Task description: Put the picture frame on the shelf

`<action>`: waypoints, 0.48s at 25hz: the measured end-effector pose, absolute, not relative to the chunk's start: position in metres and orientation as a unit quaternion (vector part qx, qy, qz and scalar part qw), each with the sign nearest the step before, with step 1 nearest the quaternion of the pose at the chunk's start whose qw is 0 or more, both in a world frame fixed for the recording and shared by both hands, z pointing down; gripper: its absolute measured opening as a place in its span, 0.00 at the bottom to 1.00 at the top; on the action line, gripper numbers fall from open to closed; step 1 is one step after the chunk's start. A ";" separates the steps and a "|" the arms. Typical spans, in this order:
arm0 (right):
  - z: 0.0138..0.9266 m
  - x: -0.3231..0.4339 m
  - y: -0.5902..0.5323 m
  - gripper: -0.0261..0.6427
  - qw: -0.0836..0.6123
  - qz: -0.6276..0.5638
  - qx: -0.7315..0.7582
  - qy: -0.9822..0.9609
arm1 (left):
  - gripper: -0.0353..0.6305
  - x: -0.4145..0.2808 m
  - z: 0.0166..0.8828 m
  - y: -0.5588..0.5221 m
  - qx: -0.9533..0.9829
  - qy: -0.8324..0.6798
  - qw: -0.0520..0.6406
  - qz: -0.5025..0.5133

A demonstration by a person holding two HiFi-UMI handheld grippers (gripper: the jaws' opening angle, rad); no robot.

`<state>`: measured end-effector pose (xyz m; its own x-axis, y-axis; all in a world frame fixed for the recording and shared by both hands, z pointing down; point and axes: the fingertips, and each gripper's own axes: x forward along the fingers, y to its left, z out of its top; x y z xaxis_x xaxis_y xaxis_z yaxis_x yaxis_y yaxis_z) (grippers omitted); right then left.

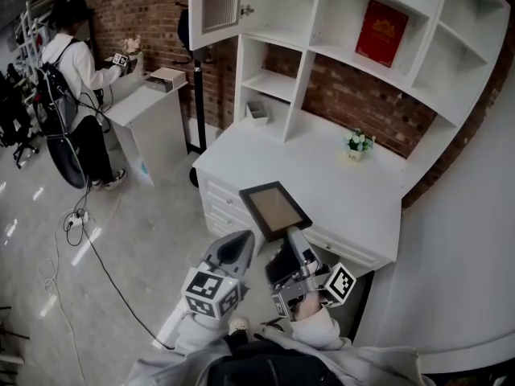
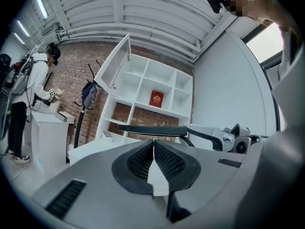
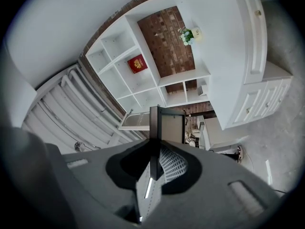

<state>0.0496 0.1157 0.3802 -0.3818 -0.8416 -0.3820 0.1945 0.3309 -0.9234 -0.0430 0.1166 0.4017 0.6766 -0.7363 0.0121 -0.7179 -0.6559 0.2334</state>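
A dark-rimmed picture frame (image 1: 275, 208) with a brown panel hangs above the front edge of the white desk (image 1: 338, 191). My right gripper (image 1: 294, 240) is shut on its near edge; in the right gripper view the frame (image 3: 167, 124) rises edge-on from between the jaws. To the left of it, my left gripper (image 1: 240, 246) is shut with nothing in it, its pads meeting in the left gripper view (image 2: 154, 149), where the frame (image 2: 152, 130) shows as a flat dark bar just ahead. The white shelf unit (image 1: 338, 30) stands behind the desk.
A red book (image 1: 381, 32) leans in an upper shelf cell. A small potted plant (image 1: 358, 143) sits at the desk's back. A cabinet door (image 1: 216, 6) hangs open at upper left. A person (image 1: 76, 95) stands at a white stand (image 1: 149, 107); cables (image 1: 88, 240) cross the floor.
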 end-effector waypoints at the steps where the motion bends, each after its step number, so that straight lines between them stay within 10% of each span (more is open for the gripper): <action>1: 0.381 0.049 0.110 0.12 0.497 -0.520 -0.251 0.647 | 0.06 -0.043 0.403 0.110 0.910 -0.398 0.111 -0.041; 12: 0.388 0.052 0.073 0.12 0.508 -0.515 -0.265 0.637 | 0.06 -0.039 0.411 0.067 0.919 -0.374 0.123 -0.037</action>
